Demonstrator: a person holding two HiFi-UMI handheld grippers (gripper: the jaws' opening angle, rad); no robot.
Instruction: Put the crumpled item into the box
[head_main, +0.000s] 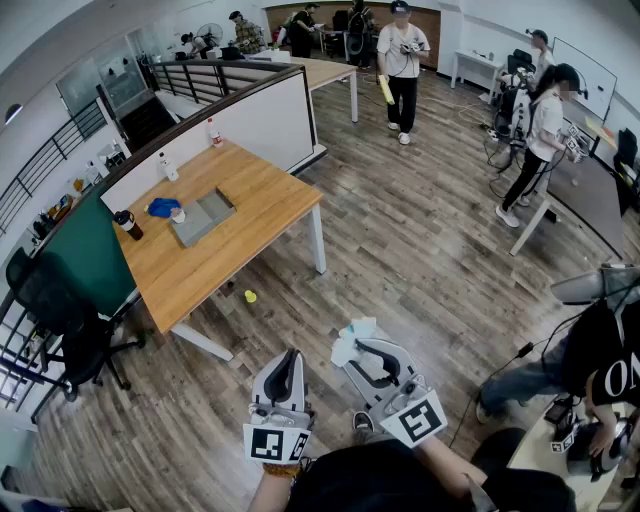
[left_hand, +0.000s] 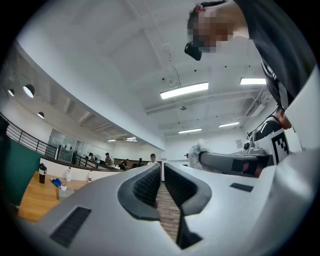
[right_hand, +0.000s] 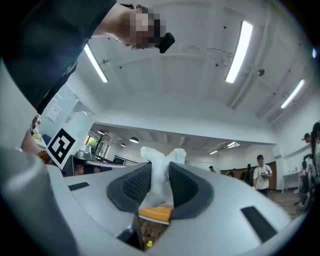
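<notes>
Crumpled item (right_hand: 156, 156) pinched in right gripper (right_hand: 160, 176), left gripper (left_hand: 161, 174) jaws slightly apart, box (head_main: 203, 217) well apart on wooden table (head_main: 255, 235).

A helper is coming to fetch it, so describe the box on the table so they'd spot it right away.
Find the long wooden table beside the white partition. Near its middle lies a flat grey box, next to a blue bundle. It is the only wide, low, grey thing there; its other neighbours are upright bottles.
</notes>
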